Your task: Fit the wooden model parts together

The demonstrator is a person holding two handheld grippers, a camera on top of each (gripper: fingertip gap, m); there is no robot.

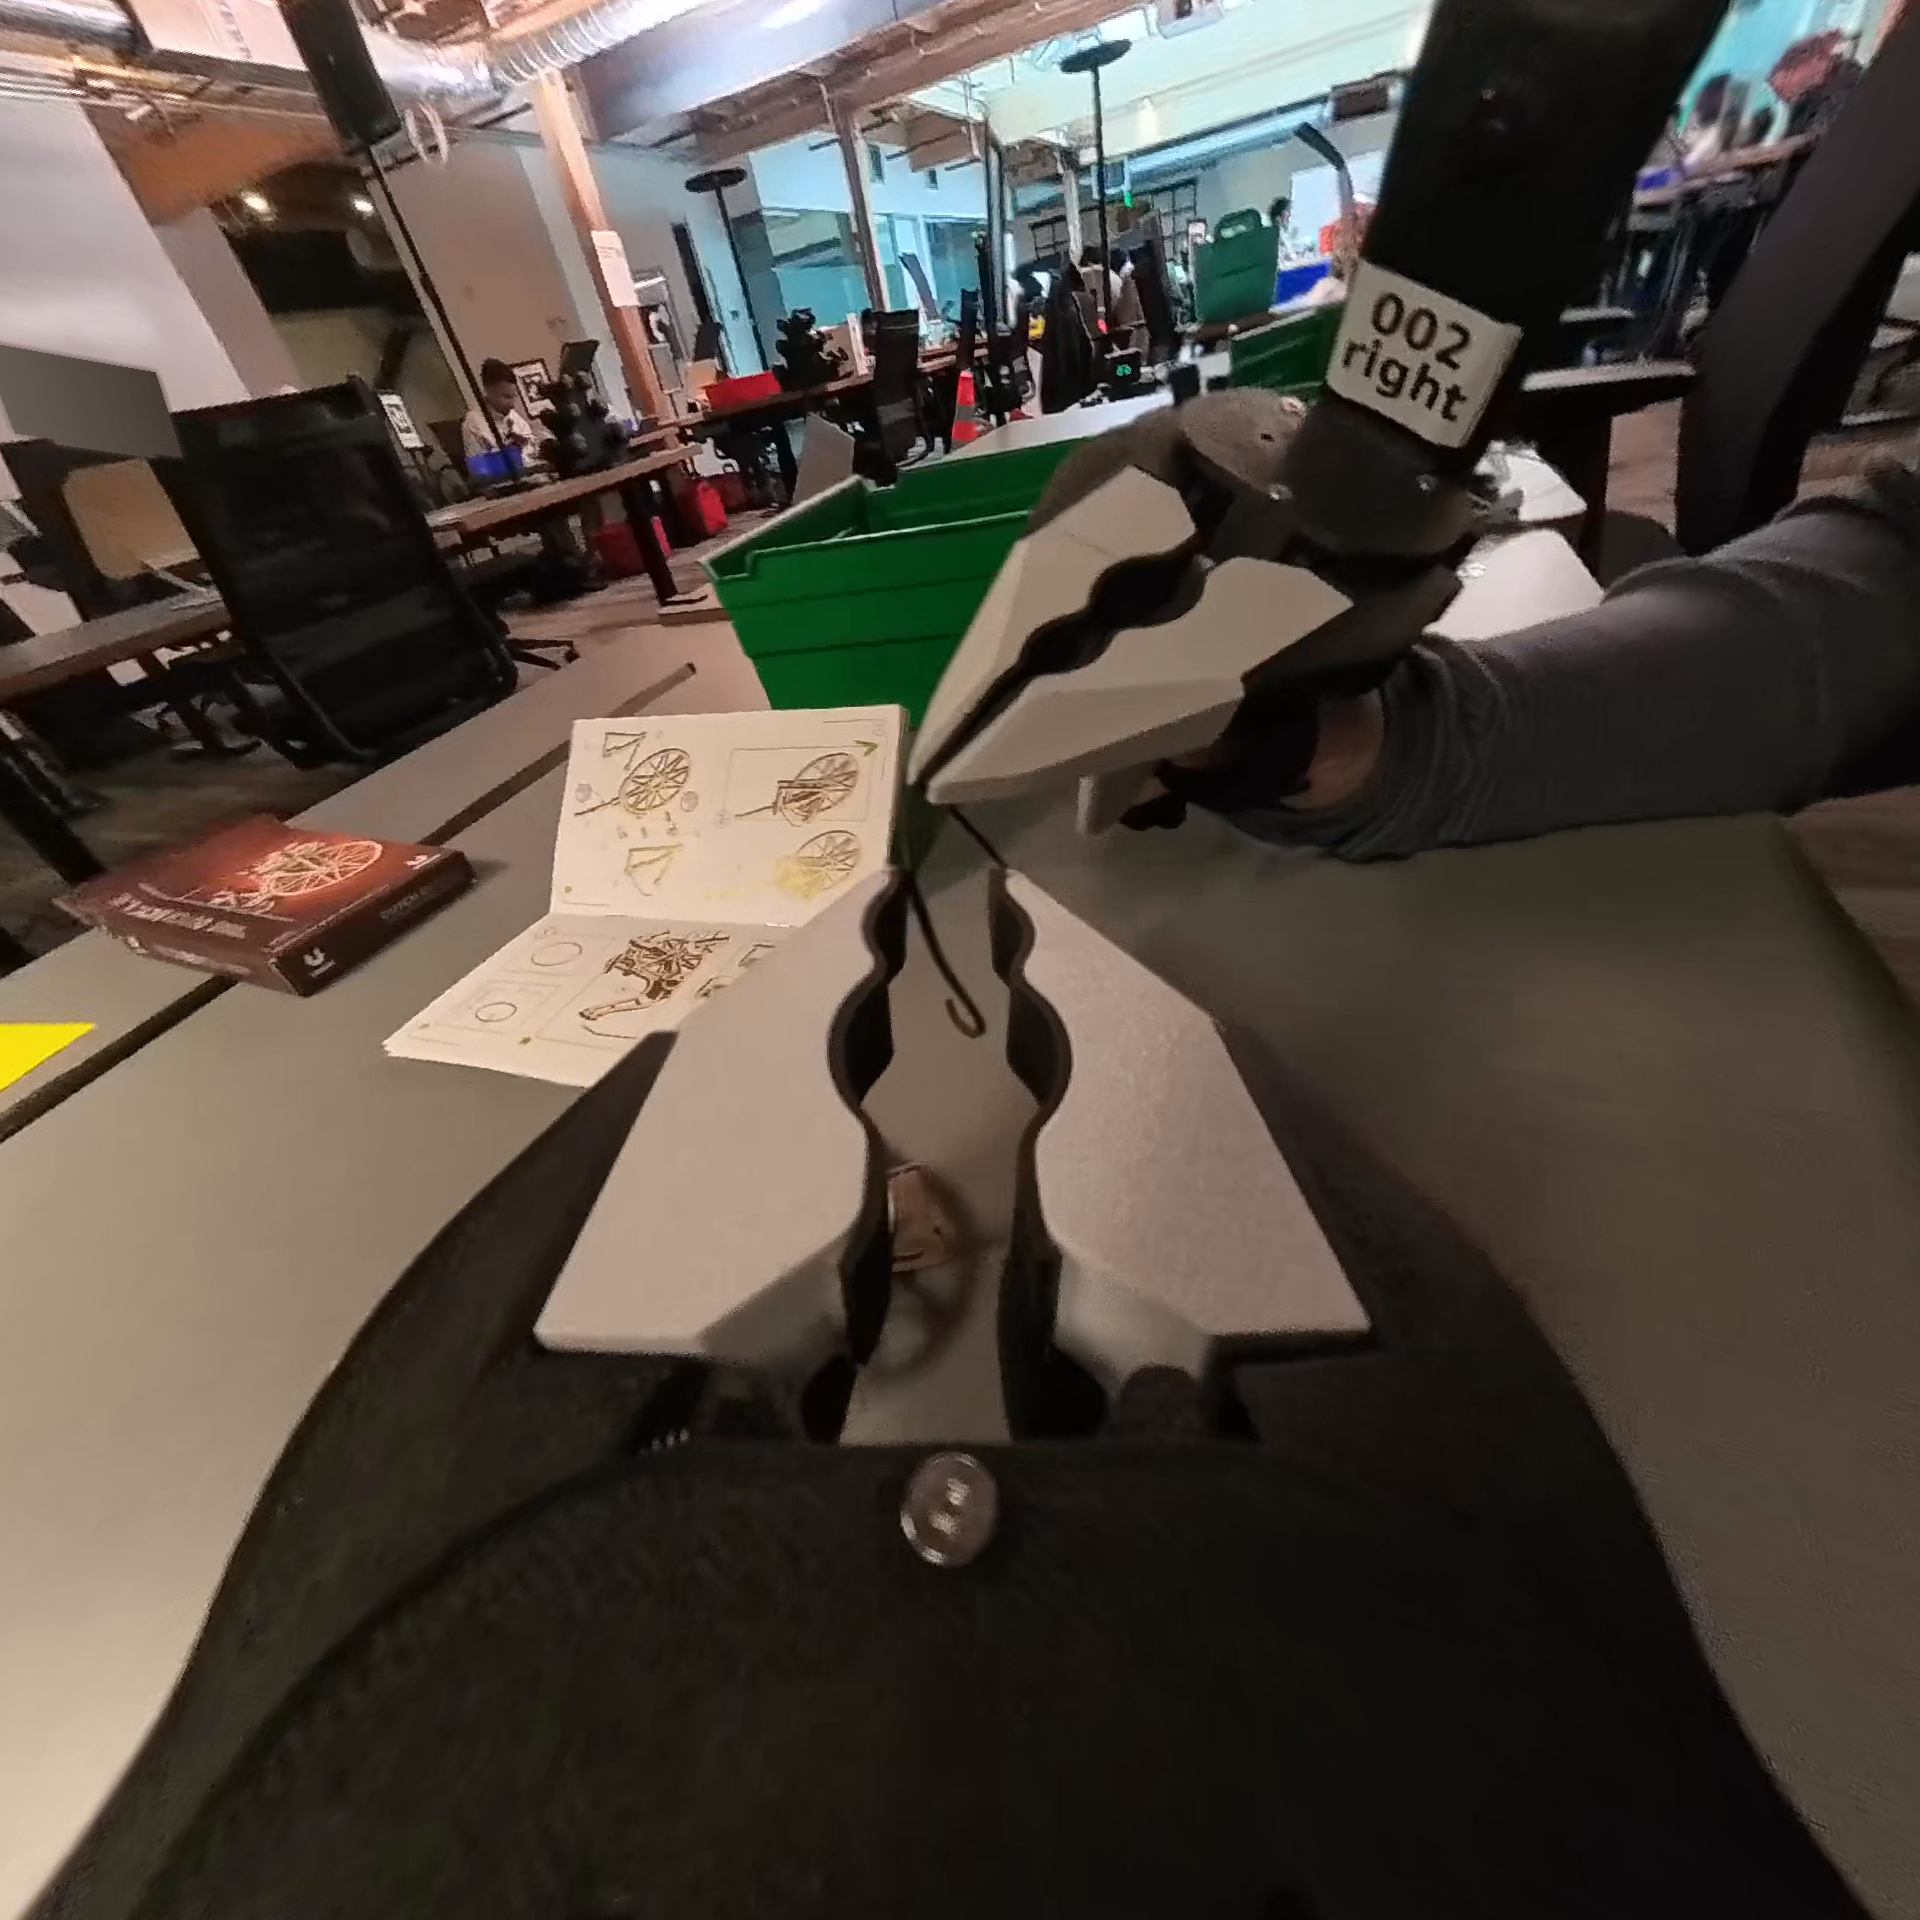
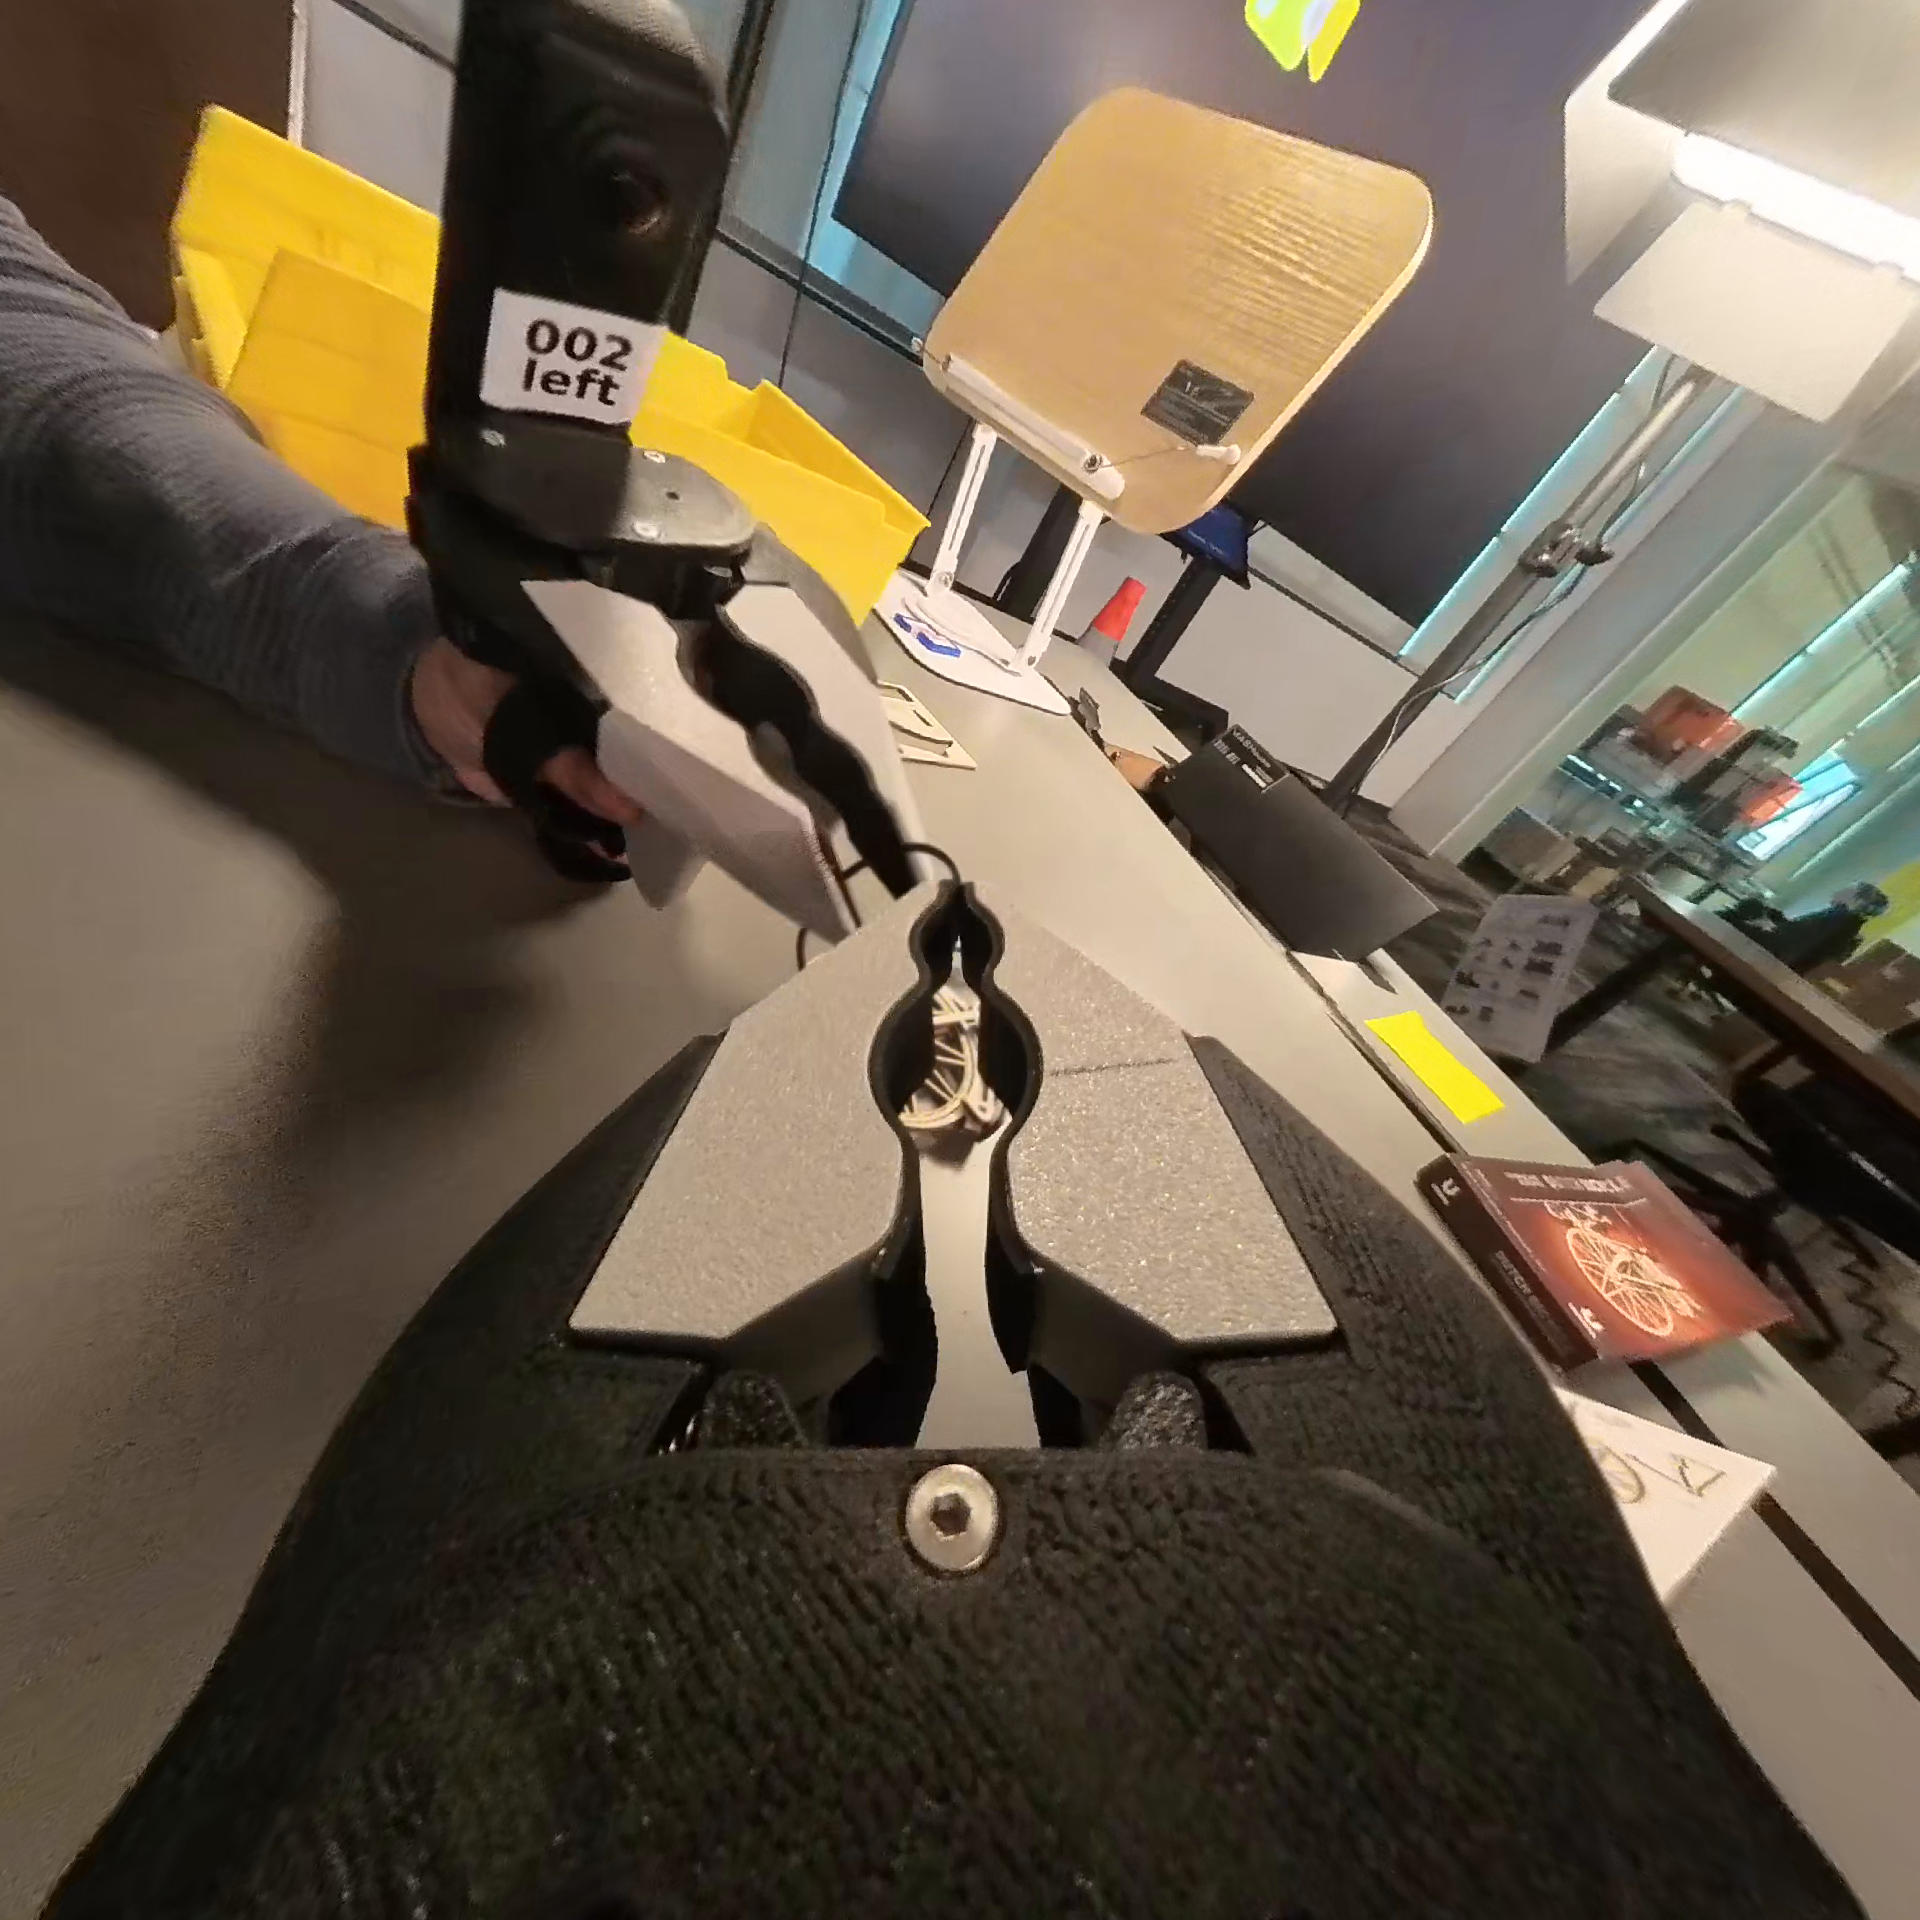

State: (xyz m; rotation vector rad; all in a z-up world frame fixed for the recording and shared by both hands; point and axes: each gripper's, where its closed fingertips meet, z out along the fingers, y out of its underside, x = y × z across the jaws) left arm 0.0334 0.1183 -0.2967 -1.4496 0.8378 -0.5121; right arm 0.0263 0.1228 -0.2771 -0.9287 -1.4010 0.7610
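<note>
Wooden model [image 2: 951, 1075] sits on the table [image 2: 208, 1039] under the right gripper [image 2: 951, 902], which is pinched shut on a thin black band [image 1: 940, 951]. Band runs straight into the gap of the half-open left gripper [image 1: 940, 883], tips nearly touching.

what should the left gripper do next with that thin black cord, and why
Probably close the left gripper on the thin black cord. The shut right gripper pinches its upper part, and its hooked free end hangs in the gap between the left gripper's open fingers, within its grasp.
</note>
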